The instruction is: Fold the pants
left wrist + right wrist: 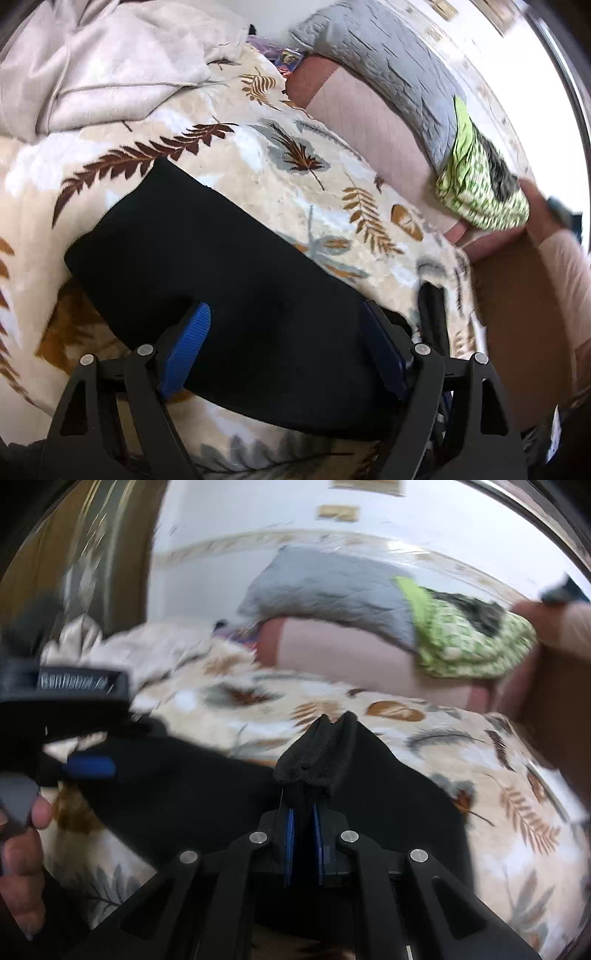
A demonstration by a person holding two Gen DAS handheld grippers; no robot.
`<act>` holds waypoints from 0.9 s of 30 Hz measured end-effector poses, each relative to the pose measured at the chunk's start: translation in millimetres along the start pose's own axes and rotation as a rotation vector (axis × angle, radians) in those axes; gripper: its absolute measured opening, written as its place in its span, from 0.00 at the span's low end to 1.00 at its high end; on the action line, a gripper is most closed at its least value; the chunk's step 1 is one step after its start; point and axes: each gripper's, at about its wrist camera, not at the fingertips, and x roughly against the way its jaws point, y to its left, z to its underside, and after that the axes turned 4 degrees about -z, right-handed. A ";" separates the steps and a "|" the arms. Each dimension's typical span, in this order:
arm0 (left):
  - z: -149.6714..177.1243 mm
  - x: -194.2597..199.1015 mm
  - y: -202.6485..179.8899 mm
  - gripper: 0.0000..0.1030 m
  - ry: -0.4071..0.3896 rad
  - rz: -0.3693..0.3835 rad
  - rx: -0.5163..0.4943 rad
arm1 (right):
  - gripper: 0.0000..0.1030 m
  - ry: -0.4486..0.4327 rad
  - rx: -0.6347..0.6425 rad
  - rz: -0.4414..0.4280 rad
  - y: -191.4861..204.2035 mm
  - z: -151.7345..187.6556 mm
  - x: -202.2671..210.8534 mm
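The right claw [303, 843] is squeezed almost shut. Its two blue pads [290, 845] pinch a bunched fold of the black pants [192, 775], and a lump of the cloth sticks up past the tips. The pants hang down from this pinch on both sides, like a little tent.

The left claw [284, 354] is wide apart. Its blue pads [184, 354] stand one on each side of the pants [207, 266], just over the cloth. The left wrist view does not show if they touch it. Nothing is pinched between them.

The pants lie on the bed, on a cream blanket with brown and grey leaves [258, 177]. In the left wrist view they make one long dark band. It runs from the upper left, where its end is square and flat, down to the lower right under the claw. In the right wrist view the left claw [90, 766] sits at the far left end of the pants, with a hand [22, 853] below it.

There is bare blanket above the pants and to their left. Further up lies a rumpled beige sheet [103, 66]. At the head of the bed are a pink pillow [369, 122], a grey quilted pillow [388, 66] on top of it, and a green patterned cloth [476, 184]. A sleeve in pale pink [565, 266] shows at the right edge.
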 end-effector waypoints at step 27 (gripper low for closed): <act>21.6 -3.0 -53.3 0.80 -0.018 0.057 -0.191 | 0.89 0.004 0.053 -0.174 1.8 69.1 88.6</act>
